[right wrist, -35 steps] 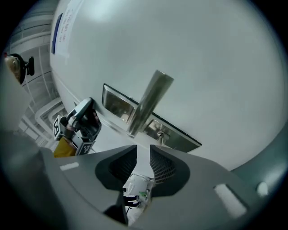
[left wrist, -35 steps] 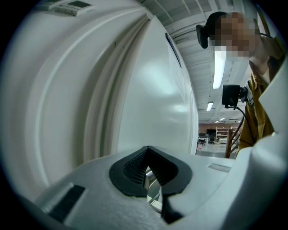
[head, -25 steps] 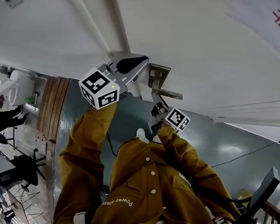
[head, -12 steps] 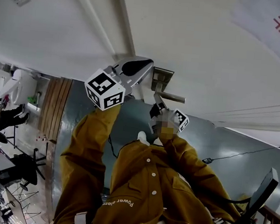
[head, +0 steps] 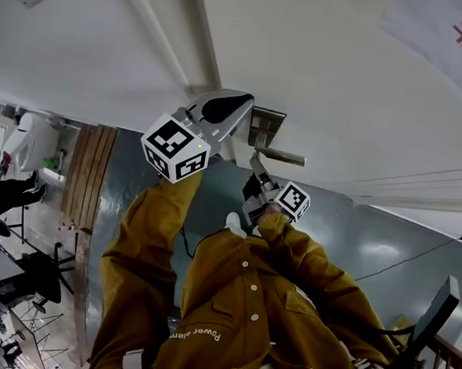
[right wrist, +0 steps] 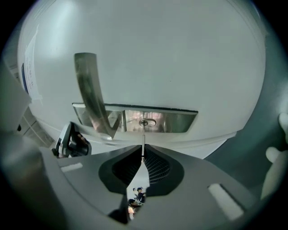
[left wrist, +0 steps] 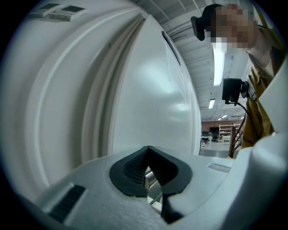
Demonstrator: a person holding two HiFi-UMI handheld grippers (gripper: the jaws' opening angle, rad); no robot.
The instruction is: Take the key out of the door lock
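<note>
Only the right gripper view shows the key (right wrist: 143, 141) between the right gripper's (right wrist: 143, 158) closing jaws, under the lock plate (right wrist: 173, 121). Left gripper (left wrist: 147, 155) clenched. White door (head: 345, 77).

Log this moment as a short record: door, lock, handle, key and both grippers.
door: white
lock plate: metal, on the door
cylinder: at the plate's middle
handle: metal lever at one end of the plate
key: edge-on between the right gripper's jaws, pointing at the cylinder; cannot tell if it is still seated
right gripper: jaws closing on the key
left gripper: jaws together at the tips, by the door, above the handle; nothing seen held
</note>
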